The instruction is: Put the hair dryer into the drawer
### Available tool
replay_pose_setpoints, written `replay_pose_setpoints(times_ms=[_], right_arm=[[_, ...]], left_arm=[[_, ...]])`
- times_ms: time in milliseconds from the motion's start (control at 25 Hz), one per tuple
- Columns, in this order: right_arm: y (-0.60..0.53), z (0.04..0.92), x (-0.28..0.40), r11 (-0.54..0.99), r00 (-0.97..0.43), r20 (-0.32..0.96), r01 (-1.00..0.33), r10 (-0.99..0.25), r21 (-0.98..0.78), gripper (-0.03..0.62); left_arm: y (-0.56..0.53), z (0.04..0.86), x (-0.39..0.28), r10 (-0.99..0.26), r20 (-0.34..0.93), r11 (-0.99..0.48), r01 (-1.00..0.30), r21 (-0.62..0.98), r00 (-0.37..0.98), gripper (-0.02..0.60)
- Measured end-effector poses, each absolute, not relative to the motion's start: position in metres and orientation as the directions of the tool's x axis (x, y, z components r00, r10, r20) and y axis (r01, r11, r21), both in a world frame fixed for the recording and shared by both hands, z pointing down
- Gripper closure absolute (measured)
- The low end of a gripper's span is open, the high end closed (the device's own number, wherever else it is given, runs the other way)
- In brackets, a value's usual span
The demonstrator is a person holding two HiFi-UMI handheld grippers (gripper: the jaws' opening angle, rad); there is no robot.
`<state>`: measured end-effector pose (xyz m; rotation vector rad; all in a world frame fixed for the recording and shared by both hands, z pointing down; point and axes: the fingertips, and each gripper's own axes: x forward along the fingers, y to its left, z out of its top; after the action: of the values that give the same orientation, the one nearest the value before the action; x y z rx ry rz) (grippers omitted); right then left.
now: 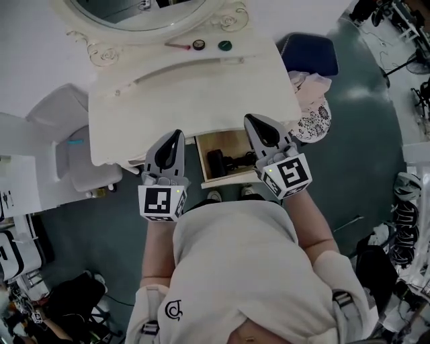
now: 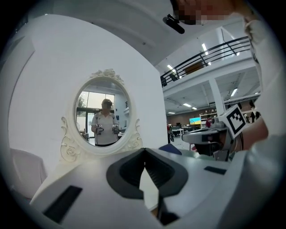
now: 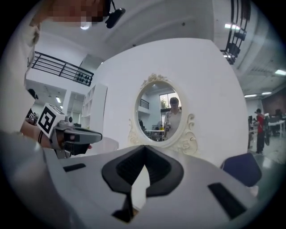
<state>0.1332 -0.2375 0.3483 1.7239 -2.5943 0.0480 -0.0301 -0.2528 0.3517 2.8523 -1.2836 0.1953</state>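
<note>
The black hair dryer (image 1: 216, 162) lies with its cord inside the open wooden drawer (image 1: 228, 142) of the white dressing table (image 1: 188, 94). Both grippers are held up in front of me, above the table's front edge, pointing at the mirror. My left gripper (image 1: 179, 134) (image 2: 144, 151) is shut and holds nothing; it hangs to the left of the drawer. My right gripper (image 1: 249, 119) (image 3: 144, 147) is likewise shut and bare, above the drawer's right side. Each gripper shows at the side of the other's view.
An oval ornate mirror (image 1: 138, 13) (image 2: 103, 117) (image 3: 165, 118) stands at the back of the table, with small round items (image 1: 198, 45) before it. A blue chair (image 1: 310, 54) with clothes stands at the right, a white seat (image 1: 74, 134) at the left.
</note>
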Motion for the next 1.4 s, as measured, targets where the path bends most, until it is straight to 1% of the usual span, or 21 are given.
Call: replay_pose_setpoints(times_ms=[160, 360, 600, 880, 1400], right_arm=[[-0.227, 0.330, 0.144, 0.339, -0.338, -0.033, -0.941, -0.940, -0.016, 0.588], [-0.228, 0.320, 0.158, 0.299, -0.298, -0.069, -0.954, -0.952, 0.007, 0.588], [-0.230, 0.329, 0.172, 0.291, -0.290, -0.043, -0.957, -0.956, -0.015, 0.589], [-0.230, 0.333, 0.173, 0.319, -0.319, -0.017, -0.947, -0.947, 0.026, 0.589], [-0.229, 0.334, 0.184, 0.312, -0.312, 0.003, -0.950, -0.950, -0.017, 0.589]], left_arm=[[-0.253, 0.337, -0.024, -0.747, 0.097, -0.662, -0.749, -0.019, 0.658, 0.569], [-0.262, 0.324, -0.020, -0.765, 0.096, -0.643, -0.762, -0.075, 0.637, 0.569], [-0.263, 0.320, -0.013, -0.775, 0.085, -0.631, -0.774, -0.052, 0.626, 0.569], [-0.258, 0.321, -0.009, -0.781, 0.091, -0.624, -0.780, -0.052, 0.618, 0.569], [-0.251, 0.322, -0.002, -0.781, 0.095, -0.623, -0.782, -0.036, 0.617, 0.569]])
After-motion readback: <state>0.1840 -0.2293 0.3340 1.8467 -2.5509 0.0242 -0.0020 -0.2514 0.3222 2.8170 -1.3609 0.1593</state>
